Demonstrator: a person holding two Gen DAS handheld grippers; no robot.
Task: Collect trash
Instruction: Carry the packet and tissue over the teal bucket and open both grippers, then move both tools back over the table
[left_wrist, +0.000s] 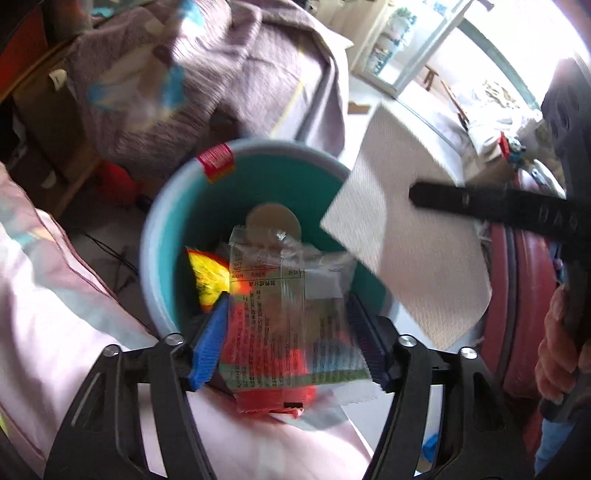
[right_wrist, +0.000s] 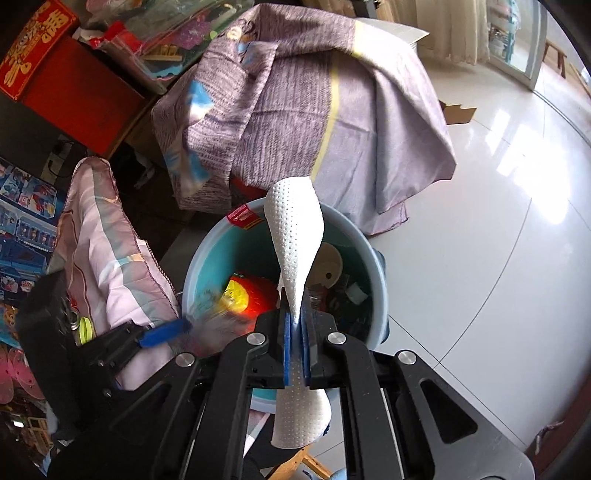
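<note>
A light blue bin (left_wrist: 162, 206) with a teal inside stands on the floor; it also shows in the right wrist view (right_wrist: 207, 251). It holds a red and yellow wrapper (left_wrist: 208, 277) and a round tan disc (left_wrist: 273, 221). My left gripper (left_wrist: 288, 339) is open over the bin's near rim, and a clear printed plastic wrapper (left_wrist: 269, 317) lies loose between its blue pads (left_wrist: 208, 343). My right gripper (right_wrist: 295, 350) is shut on a white paper towel (right_wrist: 295, 236) above the bin; the towel also shows in the left wrist view (left_wrist: 406, 236).
A purple cloth (right_wrist: 314, 110) covers furniture behind the bin. A pink quilt (right_wrist: 99, 251) lies on the left. A dark red suitcase (left_wrist: 524, 295) stands to the right. White tiled floor (right_wrist: 480, 221) spreads to the right. Red boxes (right_wrist: 55, 74) are at the back left.
</note>
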